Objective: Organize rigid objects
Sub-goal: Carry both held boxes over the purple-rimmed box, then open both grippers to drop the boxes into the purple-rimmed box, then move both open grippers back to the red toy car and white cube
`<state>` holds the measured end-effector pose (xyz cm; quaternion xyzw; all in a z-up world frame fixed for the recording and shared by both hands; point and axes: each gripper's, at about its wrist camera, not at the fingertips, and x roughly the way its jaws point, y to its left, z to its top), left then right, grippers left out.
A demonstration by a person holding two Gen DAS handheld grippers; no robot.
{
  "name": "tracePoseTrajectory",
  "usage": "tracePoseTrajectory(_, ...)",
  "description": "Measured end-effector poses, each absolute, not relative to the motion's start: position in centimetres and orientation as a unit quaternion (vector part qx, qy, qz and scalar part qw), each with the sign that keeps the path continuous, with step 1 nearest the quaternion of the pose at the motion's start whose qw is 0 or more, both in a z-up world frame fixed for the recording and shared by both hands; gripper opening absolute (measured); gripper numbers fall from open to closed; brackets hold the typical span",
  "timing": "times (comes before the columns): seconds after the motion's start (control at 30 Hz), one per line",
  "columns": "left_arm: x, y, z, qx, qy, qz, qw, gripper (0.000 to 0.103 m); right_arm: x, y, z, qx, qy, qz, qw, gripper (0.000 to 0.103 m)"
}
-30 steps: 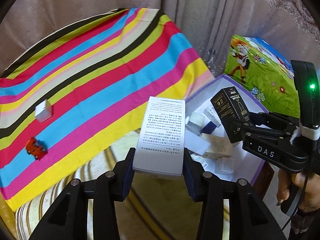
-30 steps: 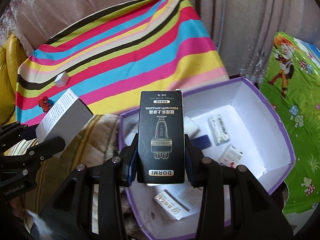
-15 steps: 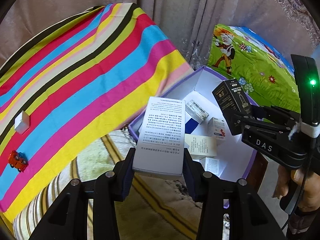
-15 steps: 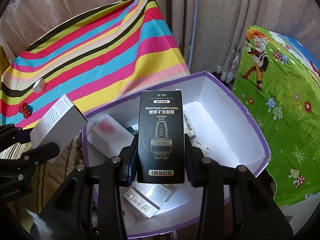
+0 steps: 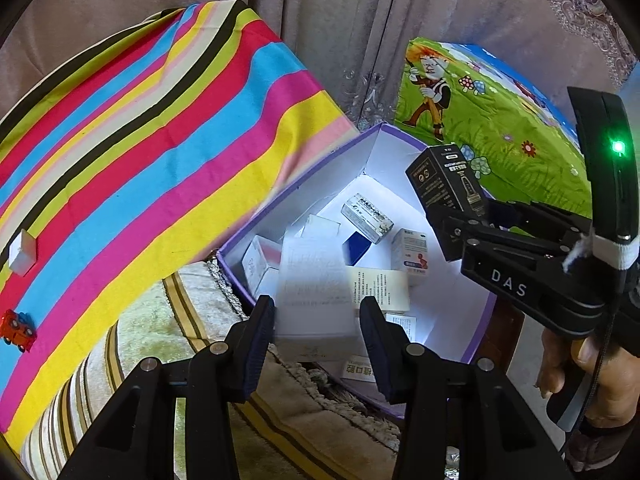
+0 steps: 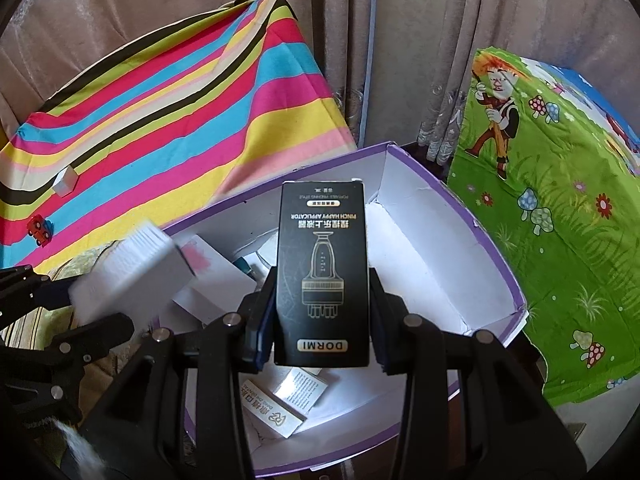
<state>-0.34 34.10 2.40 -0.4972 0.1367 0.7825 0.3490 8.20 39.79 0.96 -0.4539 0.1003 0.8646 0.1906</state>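
- My left gripper [image 5: 316, 320]: white box [image 5: 314, 300] sits blurred between the pads; a sliver of gap shows on either side, so jaws look apart, though the blur makes me unsure.
- White box hangs over the near-left edge of the purple bin [image 5: 296, 184].
- My right gripper [image 6: 322, 312]: jaws clamped on the black box [image 6: 323, 276], upright, above the bin's middle.
- Bin holds several small cartons.
- On the striped cloth [image 5: 140, 140]: a small white cube [image 5: 22, 250] and a red toy car [image 5: 16, 330], well apart from the bin.
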Motion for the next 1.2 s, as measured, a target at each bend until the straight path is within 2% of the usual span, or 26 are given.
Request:
tracePoseTrajectory(0.27, -0.5, 34.3, 2.2, -0.499, 0.139, 0.781, 0.347, 0.047, 8.2, 39.8, 0.6, -0.457, 0.102, 0.863, 0.189, 0.044)
tracePoseTrajectory(0.4, -0.4, 34.2, 2.2, -0.5, 0.138, 0.782, 0.346, 0.047, 8.1, 39.6, 0.5, -0.457, 0.104, 0.863, 0.187, 0.05)
tracePoseTrajectory(0.53, -0.5, 34.1, 2.1, -0.501, 0.137, 0.782, 0.345, 0.047, 8.1, 39.6, 0.5, -0.457, 0.104, 0.863, 0.186, 0.051)
tracePoseTrajectory(0.8, -0.5, 33.8, 2.1, -0.504, 0.131, 0.782, 0.341, 0.05, 8.2, 39.5, 0.6, -0.455, 0.107, 0.865, 0.183, 0.066)
tracePoseTrajectory(1.2, -1.1, 31.8, 2.2, -0.509, 0.109, 0.786, 0.332, 0.054, 7.7, 38.4, 0.8, -0.461, 0.118, 0.865, 0.158, 0.072)
